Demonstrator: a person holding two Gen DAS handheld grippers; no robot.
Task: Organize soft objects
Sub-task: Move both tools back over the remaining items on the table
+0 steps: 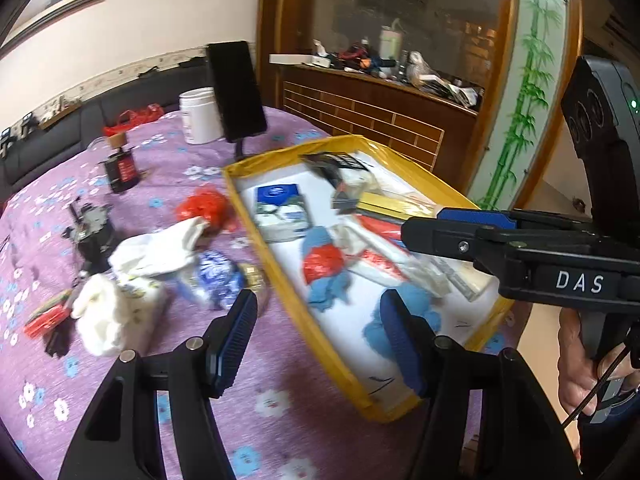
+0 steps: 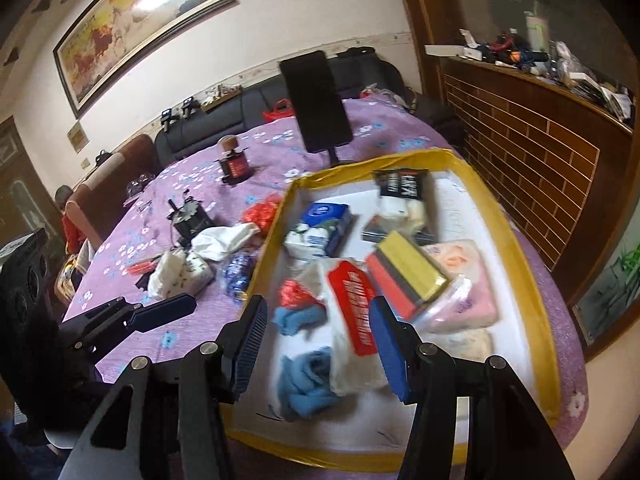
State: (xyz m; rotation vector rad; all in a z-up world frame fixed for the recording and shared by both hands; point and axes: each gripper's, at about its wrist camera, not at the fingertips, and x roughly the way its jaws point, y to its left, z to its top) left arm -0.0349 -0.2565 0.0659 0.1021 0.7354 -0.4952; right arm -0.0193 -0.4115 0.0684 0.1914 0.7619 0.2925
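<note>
A yellow-rimmed tray (image 1: 256,216) (image 2: 532,276) on the purple flowered cloth holds soft things: blue cloths (image 2: 308,380), a red-and-white tissue pack (image 2: 354,312), a yellow sponge (image 2: 408,272), a pink tissue pack (image 2: 472,280) and a blue tissue pack (image 1: 282,210). Left of the tray lie white cloths (image 1: 160,252), a patterned tissue pack (image 1: 120,308), a blue-white bundle (image 1: 216,276) and a red bag (image 1: 206,206). My left gripper (image 1: 320,340) is open and empty over the tray's near left rim. My right gripper (image 2: 318,344) is open and empty above the tray's near end.
A black phone on a stand (image 1: 236,92) and a white jar (image 1: 200,116) stand behind the tray. Small black gadgets (image 1: 120,168) (image 1: 90,232) and a red tool (image 1: 44,320) lie on the left. A wooden cabinet (image 2: 540,160) is close on the right.
</note>
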